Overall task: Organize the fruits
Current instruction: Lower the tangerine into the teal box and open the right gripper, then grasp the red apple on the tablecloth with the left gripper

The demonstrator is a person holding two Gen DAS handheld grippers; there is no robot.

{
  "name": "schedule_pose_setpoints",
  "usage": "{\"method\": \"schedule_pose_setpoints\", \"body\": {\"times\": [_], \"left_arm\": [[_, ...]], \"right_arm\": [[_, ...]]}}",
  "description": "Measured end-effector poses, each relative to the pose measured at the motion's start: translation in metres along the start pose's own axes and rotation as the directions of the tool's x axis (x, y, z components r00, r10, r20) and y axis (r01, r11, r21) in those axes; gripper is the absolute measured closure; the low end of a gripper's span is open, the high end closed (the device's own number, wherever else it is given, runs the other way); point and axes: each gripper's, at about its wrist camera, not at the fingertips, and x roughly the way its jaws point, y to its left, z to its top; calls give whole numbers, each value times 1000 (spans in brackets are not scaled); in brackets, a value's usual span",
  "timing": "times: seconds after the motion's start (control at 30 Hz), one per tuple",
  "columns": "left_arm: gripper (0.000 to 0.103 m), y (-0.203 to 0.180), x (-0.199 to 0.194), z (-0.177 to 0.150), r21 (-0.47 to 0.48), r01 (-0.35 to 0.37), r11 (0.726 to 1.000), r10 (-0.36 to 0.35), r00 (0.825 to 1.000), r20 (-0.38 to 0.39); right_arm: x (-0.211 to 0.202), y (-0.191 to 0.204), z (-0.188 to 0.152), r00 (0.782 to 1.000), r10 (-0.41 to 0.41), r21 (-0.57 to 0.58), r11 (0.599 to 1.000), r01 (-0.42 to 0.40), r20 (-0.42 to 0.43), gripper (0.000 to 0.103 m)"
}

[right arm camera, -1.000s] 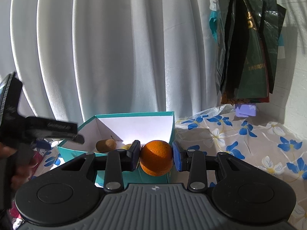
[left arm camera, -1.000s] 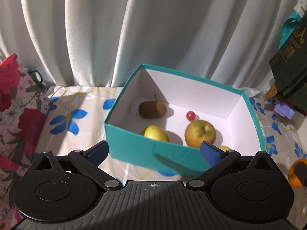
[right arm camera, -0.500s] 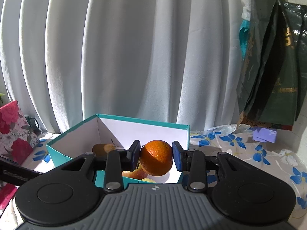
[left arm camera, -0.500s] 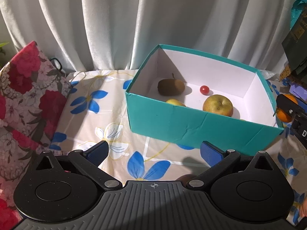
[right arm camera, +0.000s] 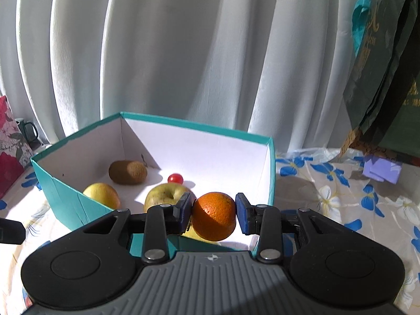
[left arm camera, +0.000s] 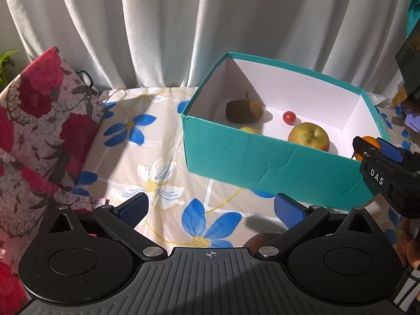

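Right wrist view shows the right gripper (right arm camera: 214, 215) pinching the orange (right arm camera: 214, 216) between its pads, above the near right corner of the teal box (right arm camera: 68, 199). The left gripper (left arm camera: 210, 207) is spread wide above the flowered tablecloth (left arm camera: 157, 162), holding nothing.

Teal cardboard box (right arm camera: 73, 199), matt, creased; inner walls plain white paper. Round orange (right arm camera: 214, 216) seen dimpled, slightly glossy. Brown kiwi (right arm camera: 127, 172) fuzzy. Floral tablecloth (left arm camera: 157, 157) smooth, faintly sheened. White curtain (right arm camera: 183, 52) soft woven cloth, matt.
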Motion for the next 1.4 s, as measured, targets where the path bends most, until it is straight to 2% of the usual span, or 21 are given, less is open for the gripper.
{"method": "schedule_pose_setpoints", "body": {"times": [0.3, 0.4, 0.53, 0.63, 0.8, 0.93, 1.03, 1.4], "left_arm": [[0, -6, 9, -3, 41, -4, 999, 4, 1000, -14], [0, -6, 11, -5, 60, 1, 998, -1, 1000, -4], [0, -9, 11, -14, 120, 16, 993, -20, 999, 32], [0, -12, 10, -28, 179, 50, 983, -62, 996, 63], [0, -25, 10, -53, 285, 80, 955, -116, 987, 112], [0, -37, 15, -69, 353, 118, 928, -163, 981, 100], [0, -43, 18, -78, 391, 120, 912, -171, 980, 99], [0, -42, 40, -80, 404, 211, 890, -248, 968, 42]], "right_arm": [[-14, -6, 2, 999, -20, 22, 1000, 19, 32, 66], [-32, -11, 5, 998, -26, 43, 999, 24, 59, 55], [-74, -13, 1, 991, -28, 67, 998, 19, 129, 34], [-104, -15, -10, 987, -40, 78, 997, 28, 159, 22], [-131, -15, -35, 990, -78, 61, 996, 71, 121, 21], [-135, -16, -48, 994, -87, 85, 993, 81, 70, 20], [-135, -16, -52, 995, -88, 93, 992, 84, 46, 20], [-132, -14, -53, 994, -102, 89, 991, 99, 31, 20]]}}
